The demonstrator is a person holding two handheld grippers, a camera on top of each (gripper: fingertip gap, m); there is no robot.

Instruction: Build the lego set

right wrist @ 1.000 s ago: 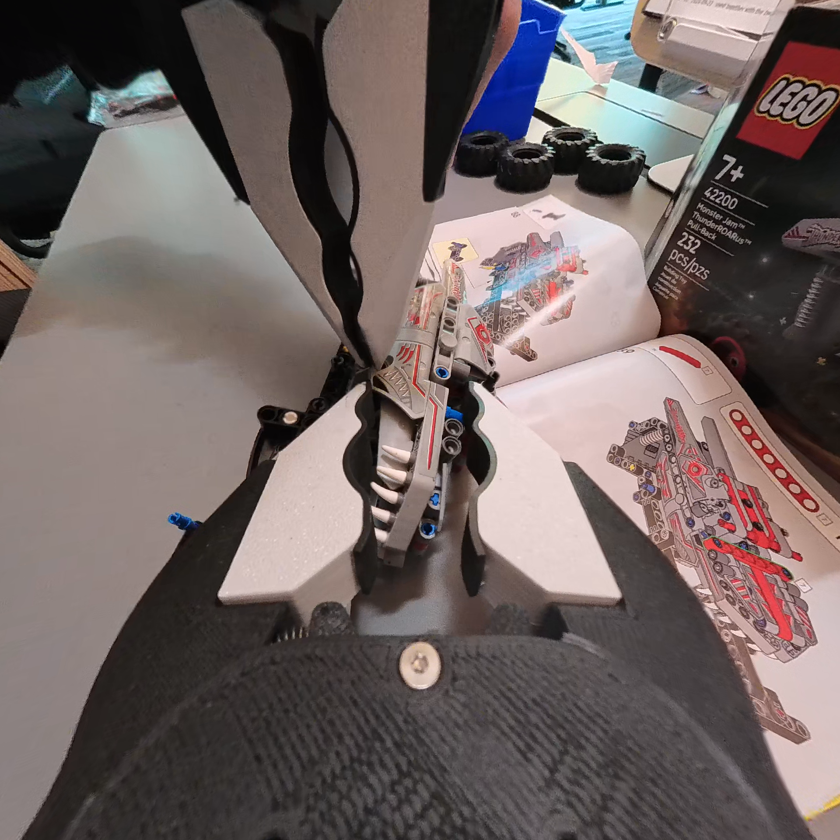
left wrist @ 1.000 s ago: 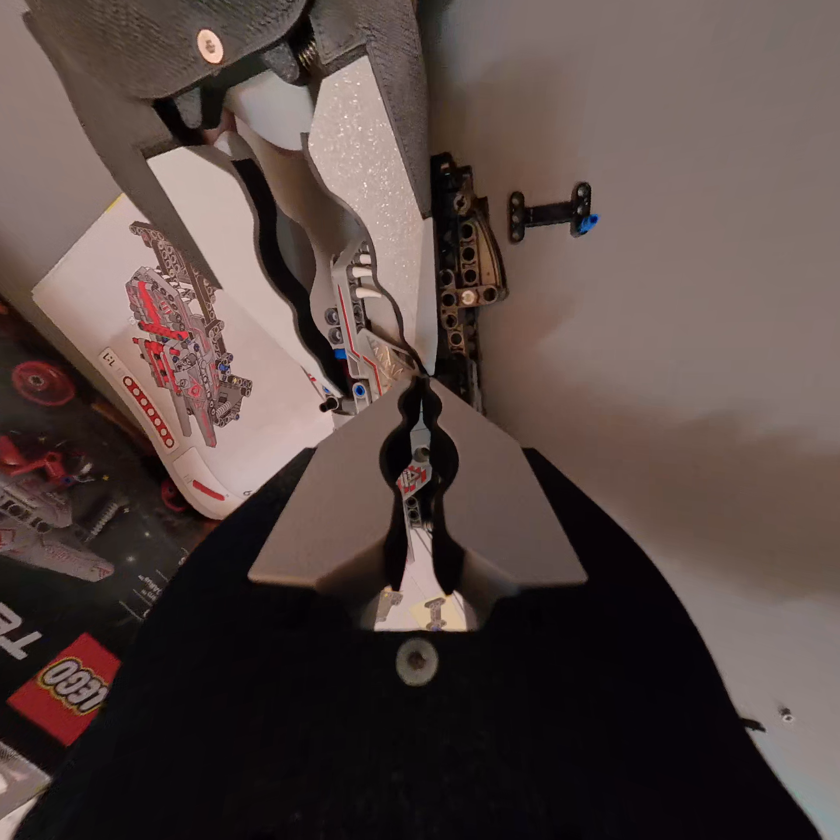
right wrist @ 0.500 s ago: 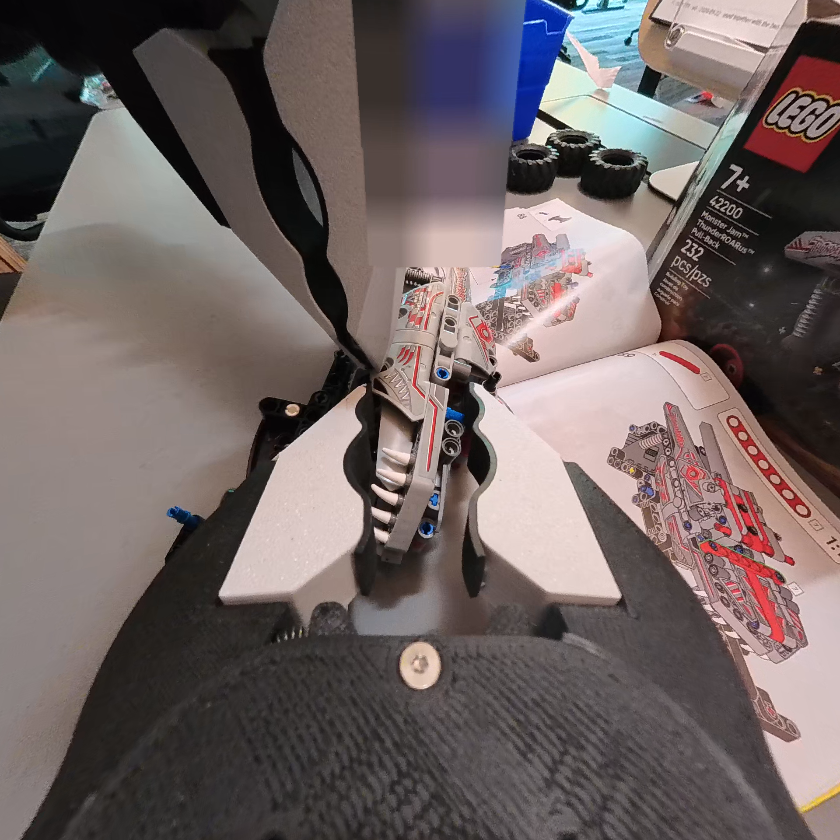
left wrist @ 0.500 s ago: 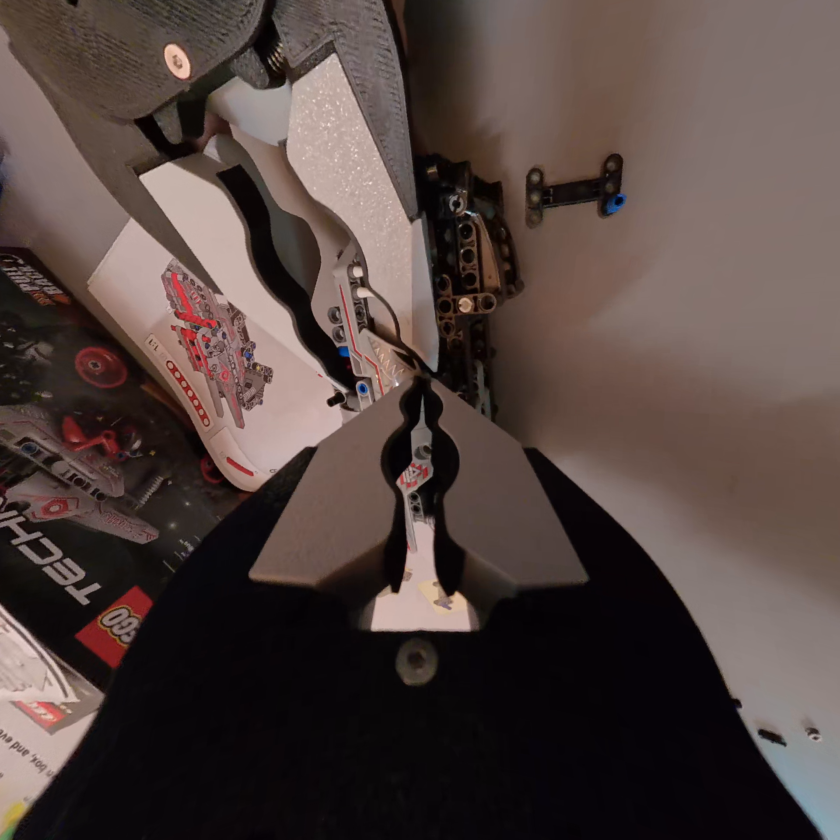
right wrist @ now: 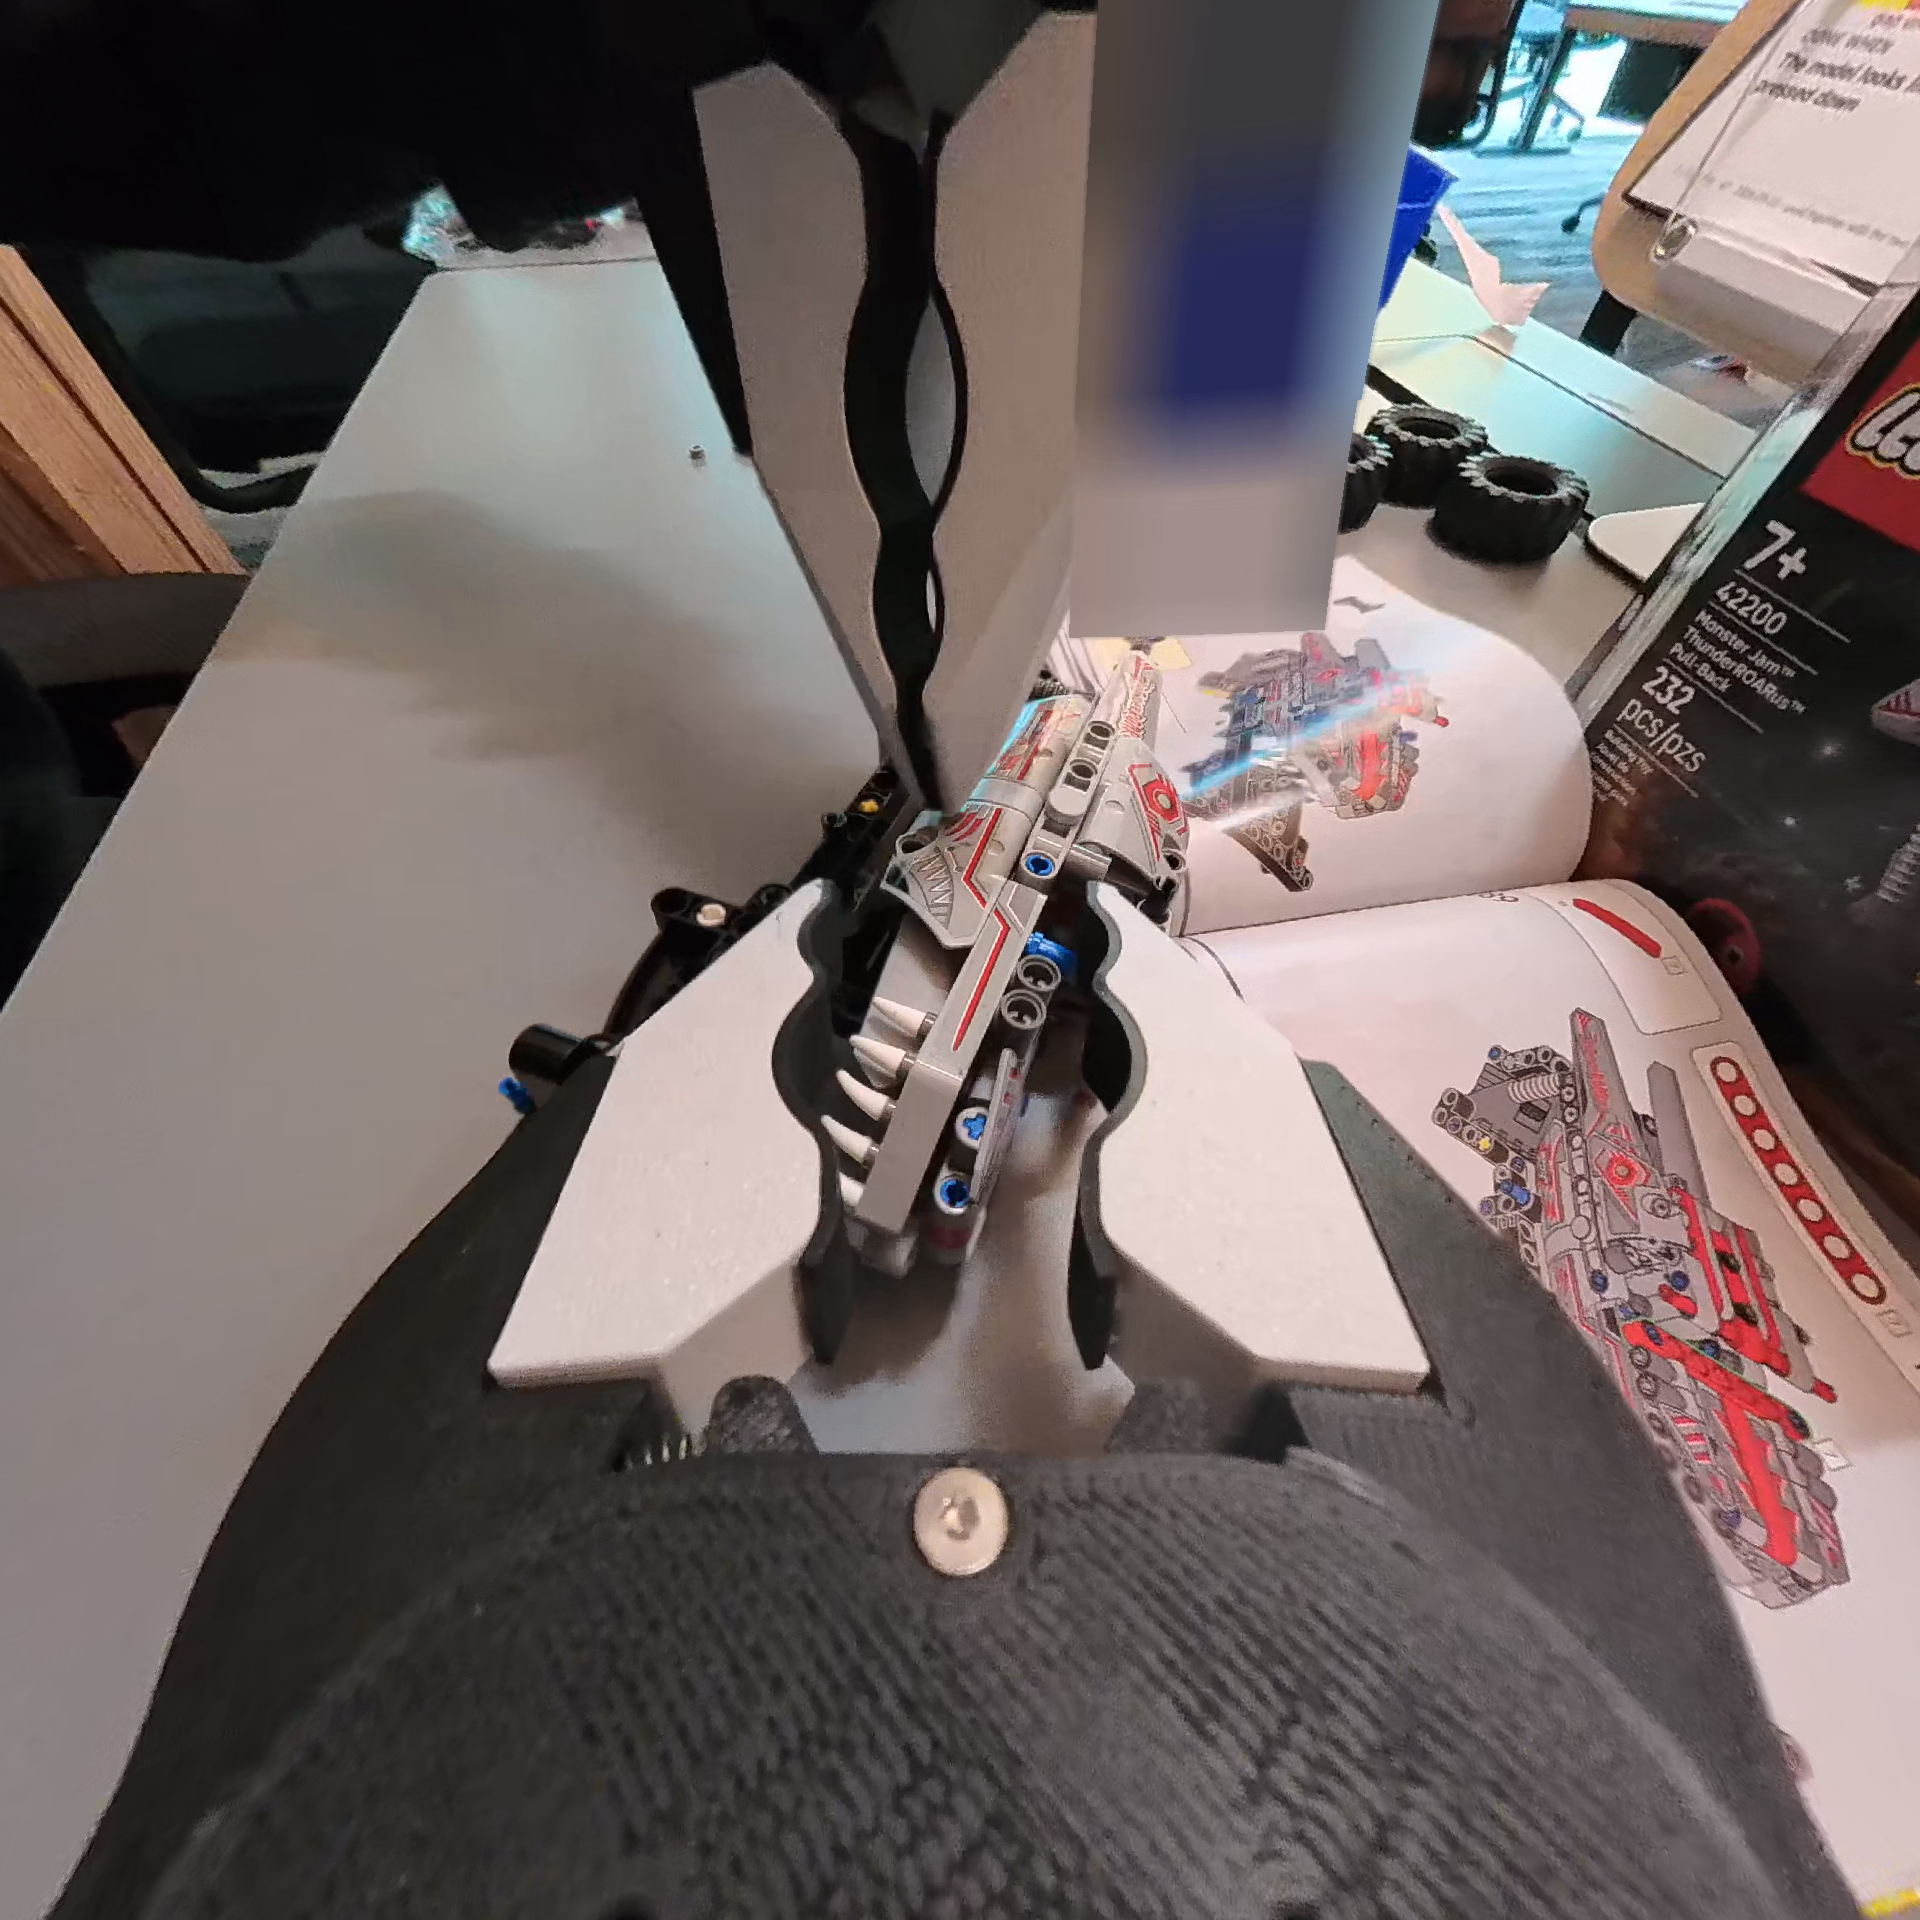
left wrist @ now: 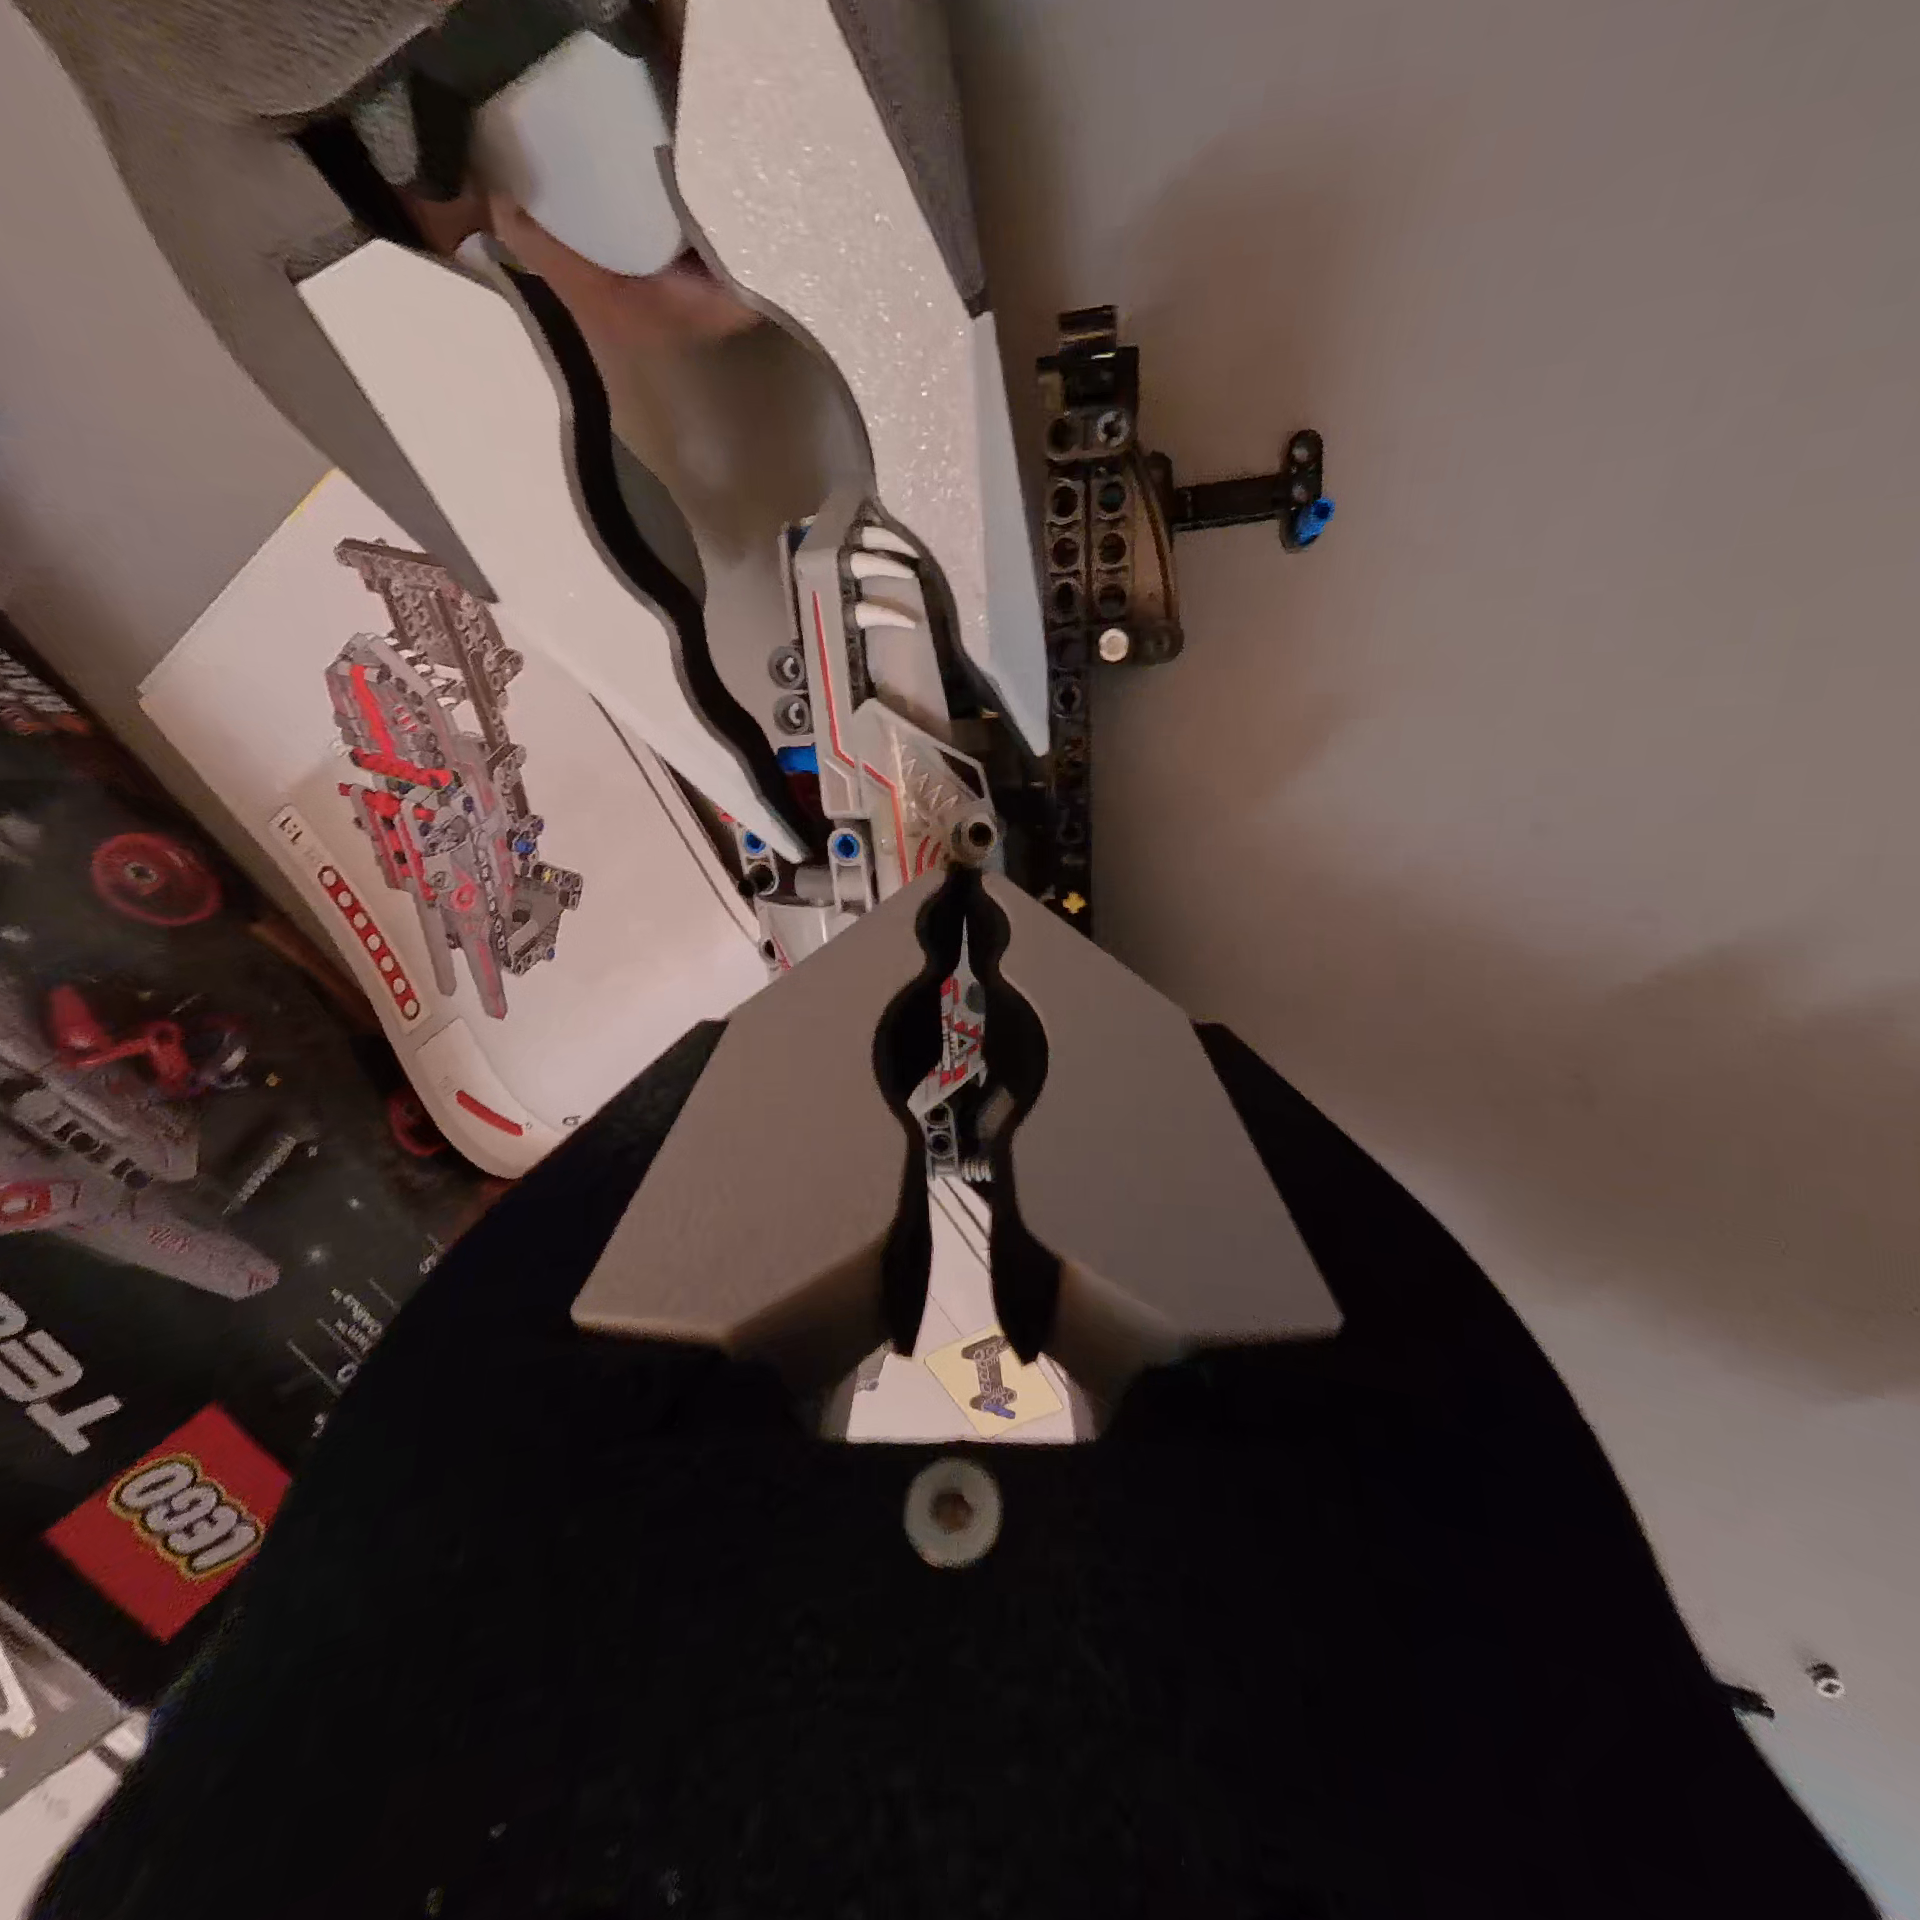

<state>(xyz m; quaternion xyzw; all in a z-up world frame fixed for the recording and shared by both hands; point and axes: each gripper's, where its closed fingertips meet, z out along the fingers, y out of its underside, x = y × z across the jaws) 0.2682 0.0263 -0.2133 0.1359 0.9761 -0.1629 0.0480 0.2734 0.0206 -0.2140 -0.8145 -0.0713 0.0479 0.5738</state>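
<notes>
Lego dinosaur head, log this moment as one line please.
right gripper: shut on dinosaur head | left gripper: shut on its top end | black frame: on table | manual: open

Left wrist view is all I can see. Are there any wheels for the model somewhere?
Observer: Yes. Black tyres sit on the table, beyond the open instruction booklet.
Operator: Is the other gripper really holding the toothy bit?
Observer: Yes. The right gripper has a finger on each side of the grey model, closed on it near its white teeth.
Operator: What's next to the table?
Observer: Wooden furniture stands beside it.
</notes>
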